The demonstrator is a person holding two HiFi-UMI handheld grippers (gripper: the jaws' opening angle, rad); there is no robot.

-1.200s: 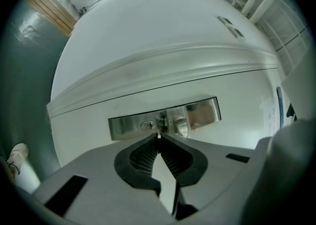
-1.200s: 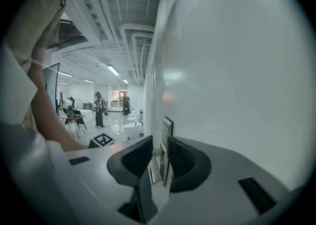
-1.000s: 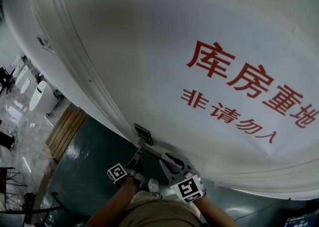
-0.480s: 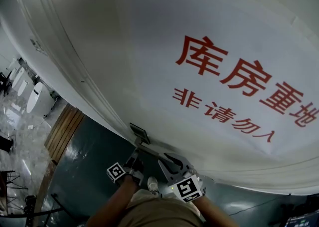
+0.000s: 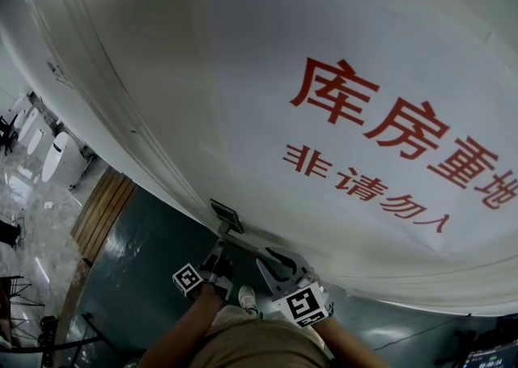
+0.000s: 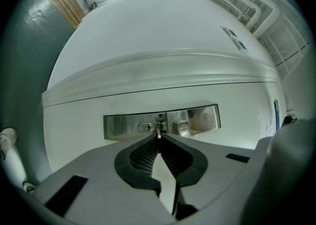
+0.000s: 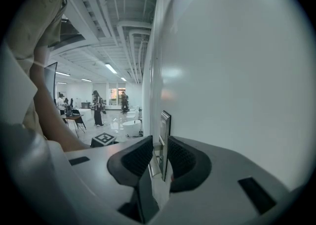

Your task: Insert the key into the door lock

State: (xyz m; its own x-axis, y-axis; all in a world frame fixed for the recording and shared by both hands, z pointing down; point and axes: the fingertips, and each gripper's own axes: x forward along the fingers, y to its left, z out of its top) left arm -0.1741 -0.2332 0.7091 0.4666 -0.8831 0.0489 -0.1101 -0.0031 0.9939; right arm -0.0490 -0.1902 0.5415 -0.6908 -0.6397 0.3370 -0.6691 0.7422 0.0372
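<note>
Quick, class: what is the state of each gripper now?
Left gripper: shut on the key.
Right gripper: jaws around the door handle; grip cannot be told.

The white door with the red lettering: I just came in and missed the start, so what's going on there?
A person works at the door with a gripper in each hand. The left gripper is shut on a key, whose tip sits just beside the keyhole in the metal lock plate, apparently not yet inserted. The right gripper has its jaws around the door handle; whether they press it is unclear.
</note>
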